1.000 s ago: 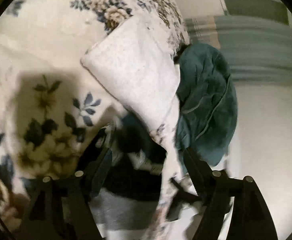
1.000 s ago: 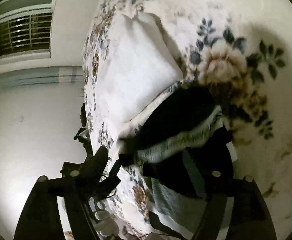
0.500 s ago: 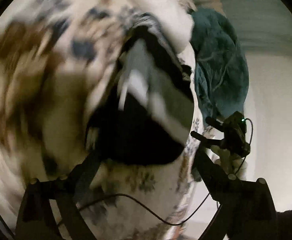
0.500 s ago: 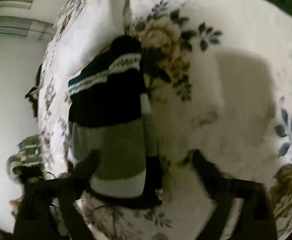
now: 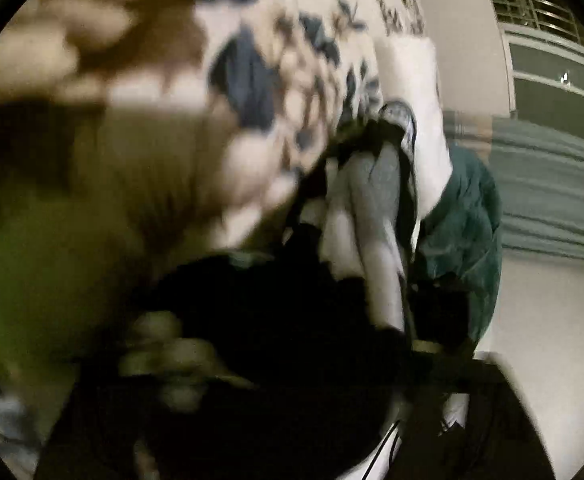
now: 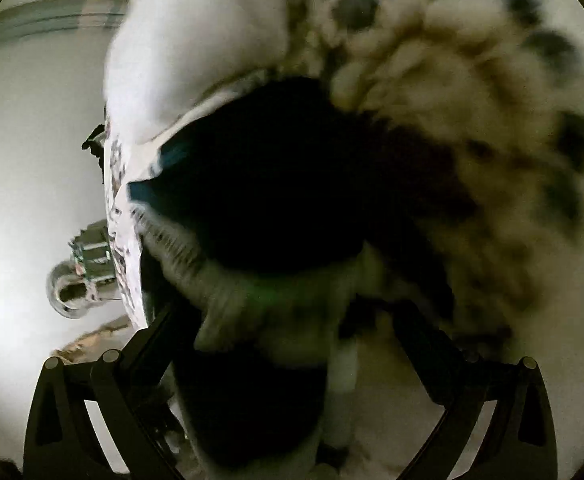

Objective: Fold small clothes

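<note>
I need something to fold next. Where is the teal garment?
In the left wrist view, the teal garment lies right of centre at the floral bedspread's edge, beside the white cloth.

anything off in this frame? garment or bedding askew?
Nothing damaged or spilled. The dark striped garment lies bunched on the floral bedspread, partly over a white pillow. A teal cloth sits crumpled at the bed's edge. Heavy motion blur hides detail.

Pillow [image 6: 196,52] & teal cloth [image 5: 464,216] crowd garment [image 6: 276,184]
</note>
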Demonstrator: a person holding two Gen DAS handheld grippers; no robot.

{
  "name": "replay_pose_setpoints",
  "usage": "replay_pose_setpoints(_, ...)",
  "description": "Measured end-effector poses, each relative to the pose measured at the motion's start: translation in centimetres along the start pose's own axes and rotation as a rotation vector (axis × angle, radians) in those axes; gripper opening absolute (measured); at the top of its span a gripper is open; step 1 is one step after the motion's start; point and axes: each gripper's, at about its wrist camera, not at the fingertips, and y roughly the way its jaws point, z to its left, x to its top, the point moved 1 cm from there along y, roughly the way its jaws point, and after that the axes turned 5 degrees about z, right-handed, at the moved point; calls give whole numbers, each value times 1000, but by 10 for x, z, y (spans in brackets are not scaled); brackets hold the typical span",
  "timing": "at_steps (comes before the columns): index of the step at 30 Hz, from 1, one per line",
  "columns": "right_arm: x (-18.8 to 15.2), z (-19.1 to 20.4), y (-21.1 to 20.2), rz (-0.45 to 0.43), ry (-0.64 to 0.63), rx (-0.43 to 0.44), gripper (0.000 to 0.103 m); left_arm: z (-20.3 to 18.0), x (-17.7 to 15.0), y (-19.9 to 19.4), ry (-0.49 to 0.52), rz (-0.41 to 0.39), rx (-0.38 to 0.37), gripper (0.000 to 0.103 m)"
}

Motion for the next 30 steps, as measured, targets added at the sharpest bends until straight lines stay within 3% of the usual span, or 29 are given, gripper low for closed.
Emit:
replay_pose_setpoints(2, 5, 5, 8, -4, -31, -7, 103, -8, 4, -4, 33, -5, 13, 45)
replay_pose_setpoints(3, 2, 9, 9, -27, -43, 27, 88, -13, 7, -6, 54, 6, 15, 44)
replay_pose_setpoints(4, 0, 11, 11, -38, -49, 54, 47, -17, 9, -6, 77, 21, 25, 43)
replay_pose_setpoints(10, -48, 8, 2, -165, 84, 107, 32, -51, 39, -14, 215, 143, 98, 42)
replay_pose_setpoints(13, -116, 0, -11, -268, 274, 179, 30, -80, 48, -12, 315, 270, 126, 42)
replay_pose_setpoints(14, -155, -1, -16, -321, 338, 181, 30, -89, 50, -9, 351, 319, 133, 42)
replay_pose_setpoints(17, -231, -3, -10, -396, 473, 189, 30, -103, 47, 26, 441, 520, 206, 43)
replay_pose_setpoints(20, -276, -23, 14, -413, 590, 175, 39, -101, 42, 52, 474, 589, 306, 43)
replay_pose_setpoints(22, -280, -42, 23, -381, 643, 146, 54, -107, 39, 56, 495, 564, 343, 44)
replay_pose_setpoints(24, -279, -53, 19, -363, 647, 138, 65, -119, 35, 48, 544, 505, 374, 52)
replay_pose_setpoints(26, -278, -52, 1, -363, 589, 57, 67, -133, 27, 30, 599, 423, 400, 69)
replay_pose_setpoints(28, -280, -52, -26, -364, 530, -1, 75, -143, 16, 3, 646, 319, 406, 78)
replay_pose_setpoints(29, -283, -49, -42, -367, 491, -79, 78, -145, 14, -12, 661, 282, 415, 87)
replay_pose_setpoints(30, -284, -46, -52, -379, 466, -123, 79, -150, 9, -27, 669, 243, 422, 89)
